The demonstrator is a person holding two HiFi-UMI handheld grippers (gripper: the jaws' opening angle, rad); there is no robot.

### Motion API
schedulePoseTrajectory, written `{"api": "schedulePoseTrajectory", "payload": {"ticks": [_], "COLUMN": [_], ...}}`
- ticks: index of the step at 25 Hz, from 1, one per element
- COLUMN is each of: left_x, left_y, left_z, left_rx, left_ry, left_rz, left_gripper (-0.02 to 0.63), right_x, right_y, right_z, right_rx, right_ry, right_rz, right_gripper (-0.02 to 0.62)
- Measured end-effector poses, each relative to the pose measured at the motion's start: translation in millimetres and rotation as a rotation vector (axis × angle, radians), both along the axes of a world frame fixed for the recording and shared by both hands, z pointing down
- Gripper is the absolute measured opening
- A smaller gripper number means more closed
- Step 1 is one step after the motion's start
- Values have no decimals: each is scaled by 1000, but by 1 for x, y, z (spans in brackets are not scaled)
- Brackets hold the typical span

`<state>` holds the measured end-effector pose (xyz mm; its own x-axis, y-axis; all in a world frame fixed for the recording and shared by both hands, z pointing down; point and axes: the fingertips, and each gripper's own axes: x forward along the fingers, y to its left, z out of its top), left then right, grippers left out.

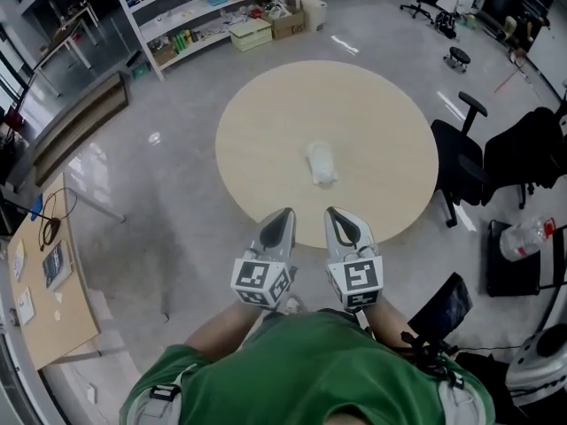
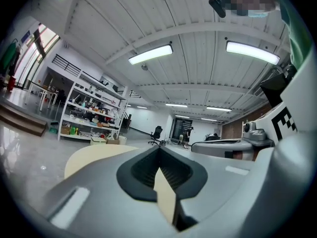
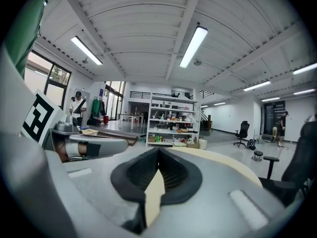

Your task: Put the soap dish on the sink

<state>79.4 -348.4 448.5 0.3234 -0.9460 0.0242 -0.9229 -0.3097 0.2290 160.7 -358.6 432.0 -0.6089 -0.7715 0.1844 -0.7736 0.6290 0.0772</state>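
Observation:
A small white object (image 1: 321, 164), the soap dish by its look, lies near the middle of the round beige table (image 1: 266, 113). No sink shows in any view. My left gripper (image 1: 285, 212) and right gripper (image 1: 330, 211) are held side by side over the table's near edge, pointing at the white object and well short of it. Both are shut with nothing between the jaws. In the left gripper view the left gripper (image 2: 159, 150) has its tips together over the table top (image 2: 89, 157). The right gripper view shows the right gripper (image 3: 158, 152) the same way. The white object is hidden in both gripper views.
White shelving (image 1: 204, 11) with boxes (image 1: 251, 34) on the floor stands beyond the table. Black office chairs (image 1: 461, 162) stand at the table's right. A wooden desk (image 1: 40, 299) is at the left. A plastic bottle (image 1: 524, 237) lies at the right.

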Motion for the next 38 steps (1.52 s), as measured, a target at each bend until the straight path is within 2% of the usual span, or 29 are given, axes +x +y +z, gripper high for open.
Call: {"api": "schedulePoseTrajectory", "payload": {"ticks": [6,10,26,38], "left_x": [9,22,65,73], "left_y": [22,40,70,70], "left_z": [-18,-25,-31,-34], "left_rx": [35,45,46,47], "left_ry": [10,13,29,23], "left_rz": [-53,-72,-65,-51], "left_gripper": [6,6,6,8], "right_x": [16,32,82,92], "right_y": [20,36,64,62], "right_z": [-16,-22,-24,-28], "right_rx": [63,71,44,43], "right_ry": [-1,-20,-43,-54], "right_rz": [-29,-38,-20,-9], "right_gripper": [3,3,3,3]}}
